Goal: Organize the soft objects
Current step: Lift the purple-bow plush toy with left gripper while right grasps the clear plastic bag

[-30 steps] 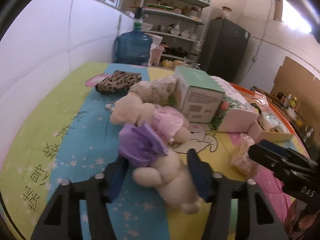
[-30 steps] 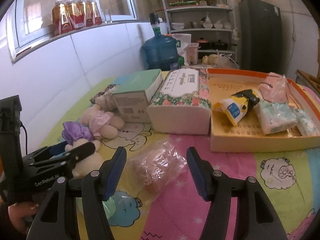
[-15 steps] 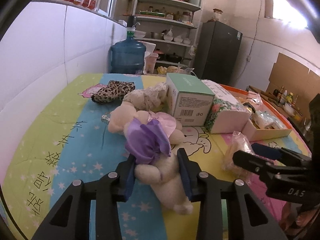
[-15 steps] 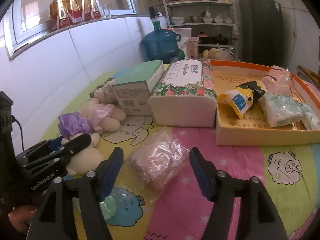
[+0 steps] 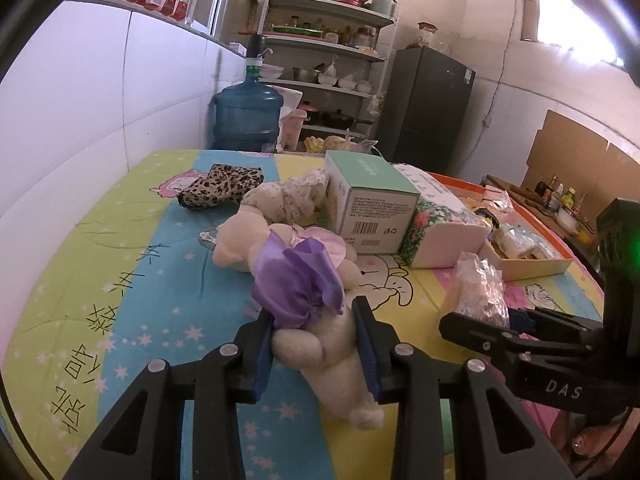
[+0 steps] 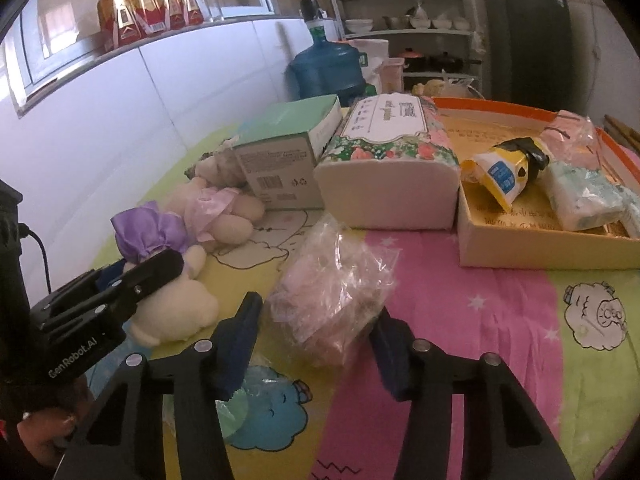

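My left gripper [image 5: 316,344] is shut on a cream plush bear [image 5: 320,348] in a purple dress [image 5: 298,276], lifted a little off the cartoon quilt [image 5: 120,280]. The bear also shows in the right wrist view [image 6: 176,304]. A second bear in a pink dress [image 5: 320,240] and a third in a floral dress [image 5: 288,196] lie behind it. My right gripper [image 6: 316,328] is open, its jaws on either side of a crinkled clear plastic bag [image 6: 336,284] lying on the quilt. The bag also shows in the left wrist view [image 5: 476,288].
A mint-green box [image 6: 288,152] and a floral tissue pack [image 6: 388,160] stand mid-table. An orange-rimmed cardboard tray [image 6: 540,240] holds several packets at the right. A leopard-print cloth [image 5: 220,188] lies far left. A water jug [image 5: 248,116] stands behind.
My left gripper has closed on the purple-dressed bear and raised it slightly. My right gripper has moved forward so its open jaws flank the plastic bag.
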A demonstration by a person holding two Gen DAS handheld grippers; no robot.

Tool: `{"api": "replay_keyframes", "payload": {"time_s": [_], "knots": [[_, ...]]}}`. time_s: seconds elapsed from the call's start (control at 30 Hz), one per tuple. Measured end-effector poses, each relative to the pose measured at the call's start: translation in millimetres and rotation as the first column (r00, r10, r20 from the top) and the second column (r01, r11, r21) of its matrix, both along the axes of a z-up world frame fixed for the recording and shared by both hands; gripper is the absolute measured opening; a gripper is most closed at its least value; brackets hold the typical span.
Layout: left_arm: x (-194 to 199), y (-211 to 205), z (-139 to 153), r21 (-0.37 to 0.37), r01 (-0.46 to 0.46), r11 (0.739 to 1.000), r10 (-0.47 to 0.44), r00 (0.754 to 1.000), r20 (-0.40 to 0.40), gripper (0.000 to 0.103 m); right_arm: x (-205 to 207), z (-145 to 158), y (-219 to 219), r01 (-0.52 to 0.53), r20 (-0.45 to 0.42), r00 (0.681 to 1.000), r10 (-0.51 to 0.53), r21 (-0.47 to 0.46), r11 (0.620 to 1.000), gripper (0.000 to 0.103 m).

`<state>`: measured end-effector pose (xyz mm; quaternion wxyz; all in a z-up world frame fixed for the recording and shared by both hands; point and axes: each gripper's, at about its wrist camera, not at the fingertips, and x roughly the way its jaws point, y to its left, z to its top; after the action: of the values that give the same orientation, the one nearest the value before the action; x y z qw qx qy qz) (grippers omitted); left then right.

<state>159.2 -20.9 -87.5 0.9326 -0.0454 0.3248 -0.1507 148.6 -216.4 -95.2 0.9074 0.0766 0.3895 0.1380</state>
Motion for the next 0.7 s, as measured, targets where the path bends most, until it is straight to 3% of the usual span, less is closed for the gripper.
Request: {"api": "replay_keyframes", "payload": {"time_s": [0.7], "knots": [[-20, -8, 34, 0.005, 0.018, 1.0, -0.018, 0.995, 0.095, 0.037, -13, 32, -15, 0.04, 0.104, 0.994, -0.04, 0.005, 0.999, 0.052]]}}
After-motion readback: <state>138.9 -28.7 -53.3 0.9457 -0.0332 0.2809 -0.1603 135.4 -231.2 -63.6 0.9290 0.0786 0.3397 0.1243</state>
